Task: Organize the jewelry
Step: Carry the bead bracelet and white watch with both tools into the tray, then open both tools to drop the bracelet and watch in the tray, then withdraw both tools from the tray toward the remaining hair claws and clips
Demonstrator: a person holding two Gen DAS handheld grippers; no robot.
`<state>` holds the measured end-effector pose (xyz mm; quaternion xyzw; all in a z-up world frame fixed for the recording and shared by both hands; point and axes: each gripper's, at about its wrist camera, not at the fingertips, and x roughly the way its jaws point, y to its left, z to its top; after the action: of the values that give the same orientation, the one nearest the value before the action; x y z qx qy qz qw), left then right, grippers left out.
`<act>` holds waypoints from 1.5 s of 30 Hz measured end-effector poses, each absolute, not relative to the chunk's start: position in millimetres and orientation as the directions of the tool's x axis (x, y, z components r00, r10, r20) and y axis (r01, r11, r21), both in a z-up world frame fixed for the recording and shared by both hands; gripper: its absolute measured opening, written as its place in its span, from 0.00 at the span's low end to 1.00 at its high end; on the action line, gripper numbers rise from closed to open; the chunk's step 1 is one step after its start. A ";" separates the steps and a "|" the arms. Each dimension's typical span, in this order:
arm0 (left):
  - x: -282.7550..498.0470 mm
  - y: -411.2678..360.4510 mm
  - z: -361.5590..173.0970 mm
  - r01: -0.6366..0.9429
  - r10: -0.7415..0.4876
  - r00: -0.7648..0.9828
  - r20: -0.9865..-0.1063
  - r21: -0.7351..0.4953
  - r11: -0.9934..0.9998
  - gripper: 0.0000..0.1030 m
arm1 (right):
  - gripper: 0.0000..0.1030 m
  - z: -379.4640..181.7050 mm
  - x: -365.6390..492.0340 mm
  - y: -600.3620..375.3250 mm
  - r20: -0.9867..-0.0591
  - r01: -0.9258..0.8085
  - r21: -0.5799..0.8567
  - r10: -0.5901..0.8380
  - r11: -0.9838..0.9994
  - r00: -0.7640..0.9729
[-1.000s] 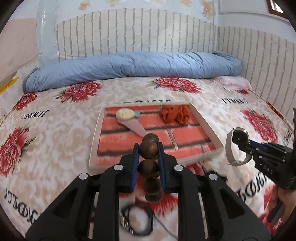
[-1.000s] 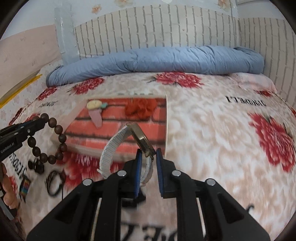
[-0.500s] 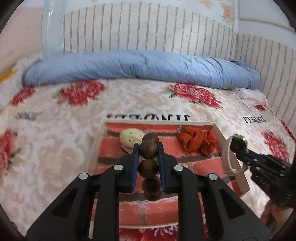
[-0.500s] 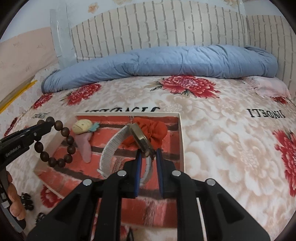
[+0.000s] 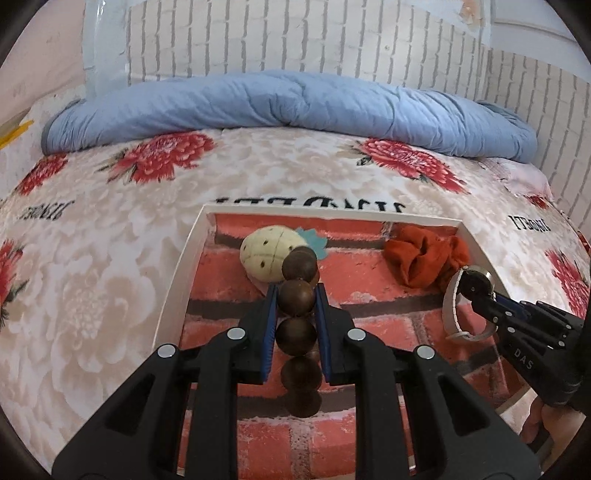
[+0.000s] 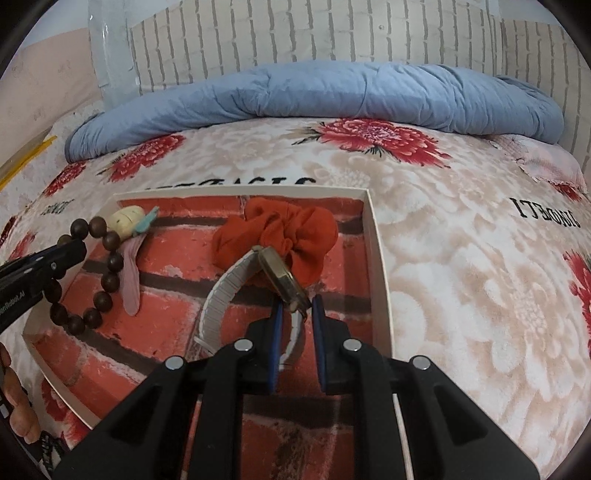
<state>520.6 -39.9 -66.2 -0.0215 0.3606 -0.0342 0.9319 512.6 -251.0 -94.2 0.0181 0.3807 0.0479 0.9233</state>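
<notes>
Both grippers have come down from the bed over the tray [image 5: 173,295], the left gripper [image 5: 295,295] with fingers clamped on the beads [image 5: 295,302], the right gripper [image 6: 297,306] pinching the watch [image 6: 280,273] beside the scrunchie [image 6: 280,229], so release looks next.

**Soft, even daylight; heavy fisheye warp**

Both wrist views are bright and evenly lit, with no harsh glare. Shadows are faint: a soft dark patch lies under the bead bracelet [image 5: 297,321] between the left gripper [image 5: 295,291] fingers. Black vignette rounds every corner, and the brick wall [image 6: 332,33] beyond the claws bows strongly. Near parts of the claws look sharp; the far bedding is slightly soft.
</notes>
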 end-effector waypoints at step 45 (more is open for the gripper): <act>511.0 -19.3 -52.7 -0.043 -0.022 0.766 -0.642 -0.085 0.995 0.95 | 0.74 -64.5 491.9 -264.7 -0.598 -0.033 0.078 0.073 0.996 0.798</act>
<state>511.0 -19.3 -52.7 -0.0472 0.3420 0.0055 0.9385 491.9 -264.7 -64.5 0.0319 0.3165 0.0279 0.9476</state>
